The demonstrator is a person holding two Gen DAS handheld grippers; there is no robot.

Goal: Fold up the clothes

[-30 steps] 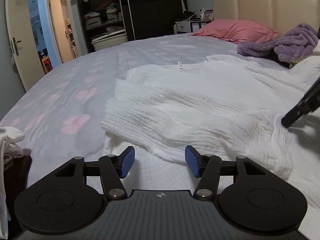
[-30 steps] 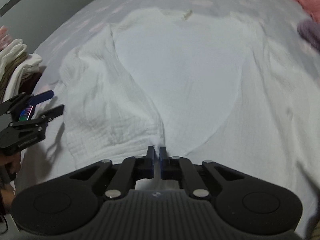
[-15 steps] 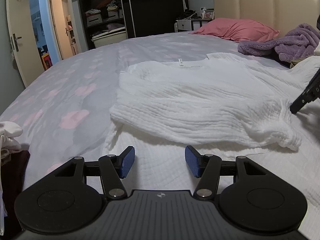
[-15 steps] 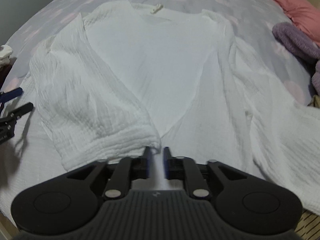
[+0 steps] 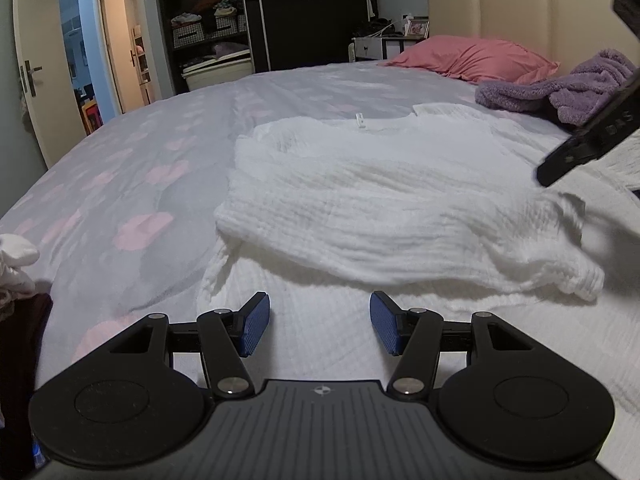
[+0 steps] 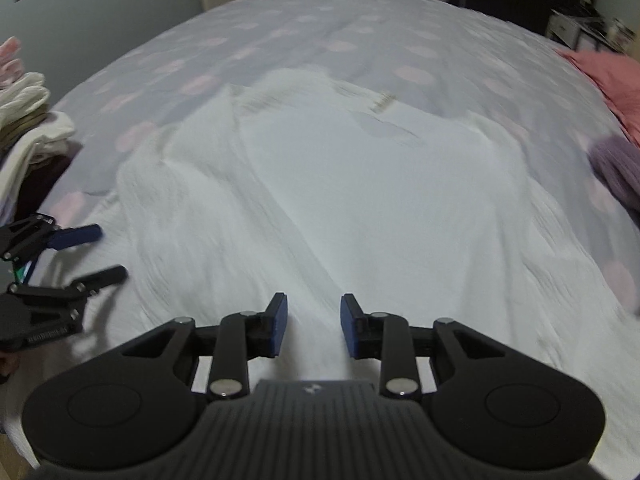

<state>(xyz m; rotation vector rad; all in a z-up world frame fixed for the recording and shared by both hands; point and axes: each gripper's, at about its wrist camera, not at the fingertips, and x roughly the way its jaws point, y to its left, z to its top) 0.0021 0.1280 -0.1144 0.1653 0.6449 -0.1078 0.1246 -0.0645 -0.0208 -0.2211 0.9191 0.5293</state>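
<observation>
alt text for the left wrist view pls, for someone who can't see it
A white crinkled garment lies spread on a bed, one sleeve folded across its body. The open left gripper hovers over its near hem, holding nothing. A pink pillow and a purple blanket lie by the headboard.

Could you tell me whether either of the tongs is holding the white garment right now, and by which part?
Nothing is held: the left tongs and right tongs both stand open above the white garment.
</observation>
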